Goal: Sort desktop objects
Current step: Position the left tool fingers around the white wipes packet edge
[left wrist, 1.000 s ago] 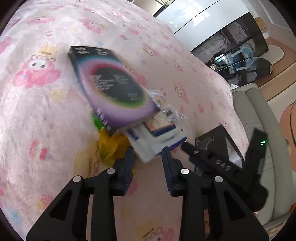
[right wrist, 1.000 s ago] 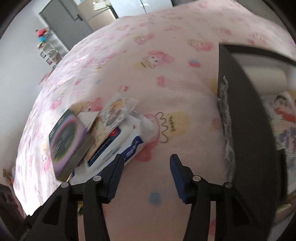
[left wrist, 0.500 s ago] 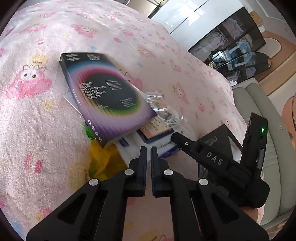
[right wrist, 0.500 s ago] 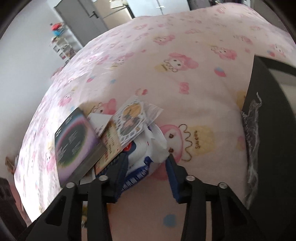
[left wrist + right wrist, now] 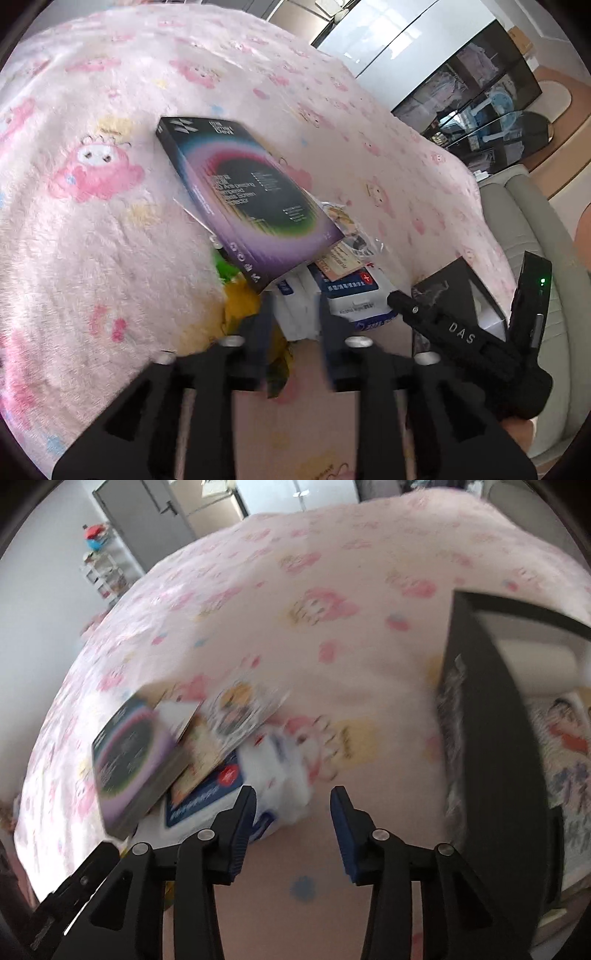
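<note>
Parting again, left gripper [image 5: 293, 317] fingers (previously closed).

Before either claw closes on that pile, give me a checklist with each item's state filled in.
1. Left claw open: ok, its fingers stand apart at the white wipes pack.
2. Right claw open: ok, wide gap, nothing between the fingers.
3. Wipes pack free to lift: not ok, the screen protector box and a card packet lie on top of it.
4. Black storage box open to receive items: ok, its inside shows, with printed items in it.
5. Claws clear of each other: cannot tell, the right one reaches in close beside the left.
6. Picture sharp enough to aim: not ok, both views are motion-blurred.
</note>
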Demonstrator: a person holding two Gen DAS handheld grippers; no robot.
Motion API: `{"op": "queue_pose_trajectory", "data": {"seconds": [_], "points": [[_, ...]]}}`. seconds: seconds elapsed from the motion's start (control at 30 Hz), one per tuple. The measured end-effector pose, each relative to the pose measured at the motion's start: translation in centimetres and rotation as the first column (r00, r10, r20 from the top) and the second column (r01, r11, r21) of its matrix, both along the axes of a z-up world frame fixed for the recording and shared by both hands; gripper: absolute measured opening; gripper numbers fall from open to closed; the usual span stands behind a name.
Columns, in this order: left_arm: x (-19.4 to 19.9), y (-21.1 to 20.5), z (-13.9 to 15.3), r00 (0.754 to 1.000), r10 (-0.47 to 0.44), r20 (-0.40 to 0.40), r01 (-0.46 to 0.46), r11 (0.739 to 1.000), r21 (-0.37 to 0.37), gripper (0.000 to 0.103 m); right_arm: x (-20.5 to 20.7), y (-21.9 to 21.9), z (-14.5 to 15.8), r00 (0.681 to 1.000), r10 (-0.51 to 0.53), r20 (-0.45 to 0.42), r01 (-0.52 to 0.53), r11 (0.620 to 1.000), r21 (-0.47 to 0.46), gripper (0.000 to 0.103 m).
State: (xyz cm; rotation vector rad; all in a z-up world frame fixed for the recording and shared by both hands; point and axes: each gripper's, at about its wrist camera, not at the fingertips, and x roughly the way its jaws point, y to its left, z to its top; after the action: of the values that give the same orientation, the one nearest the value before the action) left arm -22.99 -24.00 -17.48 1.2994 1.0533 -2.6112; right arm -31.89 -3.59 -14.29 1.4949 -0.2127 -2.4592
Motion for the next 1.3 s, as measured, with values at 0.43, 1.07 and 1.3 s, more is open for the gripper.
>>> {"op": "queue_pose_trajectory", "data": {"seconds": [0.43, 1.07, 1.3], "points": [[-0.3, 0.4, -1.2, 1.0, -0.006, 0.004, 0.006, 1.0, -0.016, 0.038, -0.5, -1.4, -2.1, 0.994, 0.079, 0.074, -0.075, 0.995, -0.059, 0.057], [-0.4, -0.5, -2.4, 0.999, -0.028, -0.037, 0.027, 0.999, -0.025, 0.04, -0.7, -2.0, -1.5, 0.998, 0.054, 0.013, -0.056, 0.971, 0.233, 0.06], [0.1, 0.2, -1.2, 0.998, -0.058, -0.017, 0.057, 0.997, -0.06, 0.021, 1.5, -3.6, -0.1, 0.976, 0.219, 0.022, -0.219, 0.959, 0.18, 0.031]]}}
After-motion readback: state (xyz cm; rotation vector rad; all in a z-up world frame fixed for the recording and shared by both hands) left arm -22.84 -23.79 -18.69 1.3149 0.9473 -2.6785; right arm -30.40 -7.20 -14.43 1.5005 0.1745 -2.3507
